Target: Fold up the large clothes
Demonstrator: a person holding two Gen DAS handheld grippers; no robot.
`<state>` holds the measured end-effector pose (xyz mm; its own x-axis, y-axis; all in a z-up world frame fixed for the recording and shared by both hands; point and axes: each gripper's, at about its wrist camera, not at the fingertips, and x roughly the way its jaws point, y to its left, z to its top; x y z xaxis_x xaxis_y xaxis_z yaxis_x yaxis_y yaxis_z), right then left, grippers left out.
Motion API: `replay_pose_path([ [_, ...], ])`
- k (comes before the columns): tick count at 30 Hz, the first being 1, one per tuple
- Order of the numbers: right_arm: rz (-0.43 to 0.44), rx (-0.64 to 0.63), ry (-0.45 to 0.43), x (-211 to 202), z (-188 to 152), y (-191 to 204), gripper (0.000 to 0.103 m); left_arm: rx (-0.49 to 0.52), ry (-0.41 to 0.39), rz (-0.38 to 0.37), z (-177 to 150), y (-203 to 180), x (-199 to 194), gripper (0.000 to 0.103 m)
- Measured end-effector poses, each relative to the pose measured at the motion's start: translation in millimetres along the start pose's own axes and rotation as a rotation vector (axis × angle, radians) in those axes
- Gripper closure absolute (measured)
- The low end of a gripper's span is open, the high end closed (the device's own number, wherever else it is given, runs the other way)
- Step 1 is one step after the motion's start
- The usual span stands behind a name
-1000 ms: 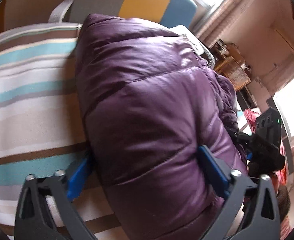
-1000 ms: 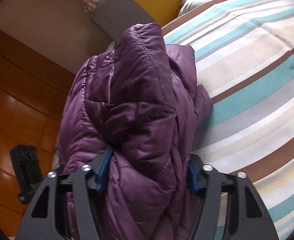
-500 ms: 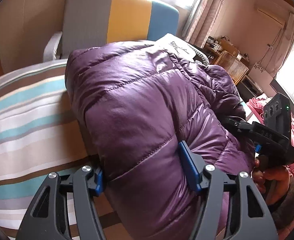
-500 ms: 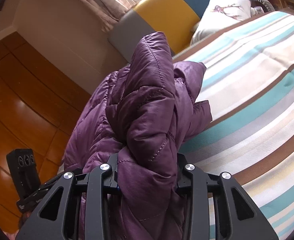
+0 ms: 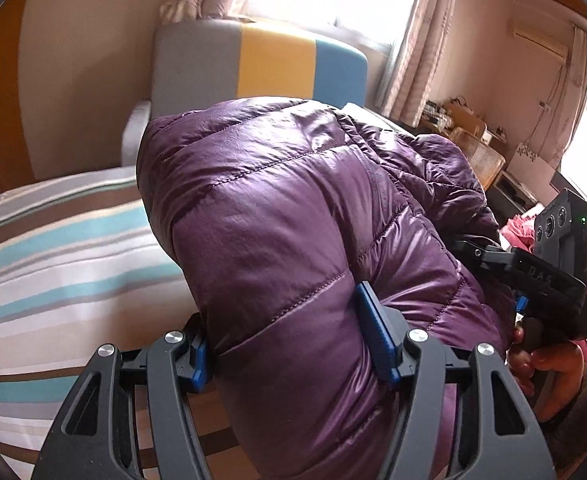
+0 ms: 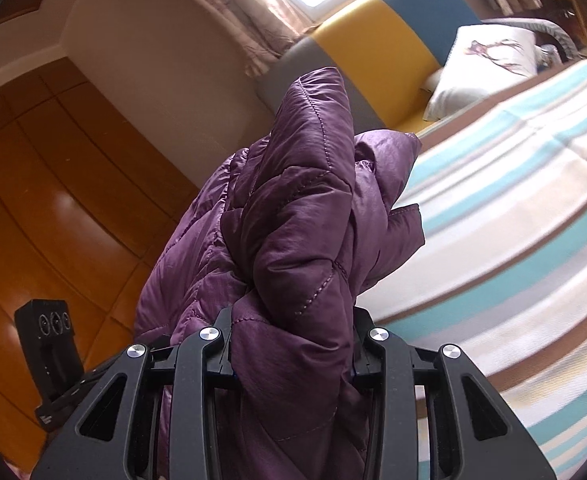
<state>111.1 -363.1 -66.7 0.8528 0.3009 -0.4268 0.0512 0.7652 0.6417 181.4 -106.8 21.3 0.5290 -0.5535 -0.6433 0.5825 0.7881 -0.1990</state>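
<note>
Clearly, the purple padded jacket [image 5: 293, 248] is clamped by both tools above the striped bed [image 5: 53, 248]: a thick fold by the left tool [image 5: 289, 344], a narrower bunch by the right tool [image 6: 293, 344].

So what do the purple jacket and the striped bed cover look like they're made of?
Jacket: seemingly a thin synthetic shell, nylon or polyester, over puffy fill. It has a soft sheen, fine crinkles and stitched quilting lines between swollen panels. Whether the fill is down cannot be told.
Bed cover: looks like matte woven cloth, perhaps cotton. There is no shine, and a fine weave texture shows across the teal, brown and cream stripes.
</note>
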Motion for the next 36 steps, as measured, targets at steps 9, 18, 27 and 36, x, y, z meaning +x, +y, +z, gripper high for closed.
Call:
replay_pose_path([
  [9,0.075,-0.067,0.018,42.2,7.1,57.5,0.068,-0.036,-0.080,0.092,3.6,55.7,-47.8,0.041],
  [18,0.125,-0.088,0.059,103.2,14.3,99.2,0.068,-0.072,-0.125,0.194,12.7,126.3,-67.8,0.041],
  [27,0.102,-0.098,0.129,179.8,17.2,100.8,0.068,-0.119,-0.100,0.247,18.6,177.9,-38.7,0.041],
  [36,0.034,-0.090,0.177,222.1,1.9,87.4,0.067,-0.196,-0.042,0.251,-10.5,218.3,9.2,0.034],
])
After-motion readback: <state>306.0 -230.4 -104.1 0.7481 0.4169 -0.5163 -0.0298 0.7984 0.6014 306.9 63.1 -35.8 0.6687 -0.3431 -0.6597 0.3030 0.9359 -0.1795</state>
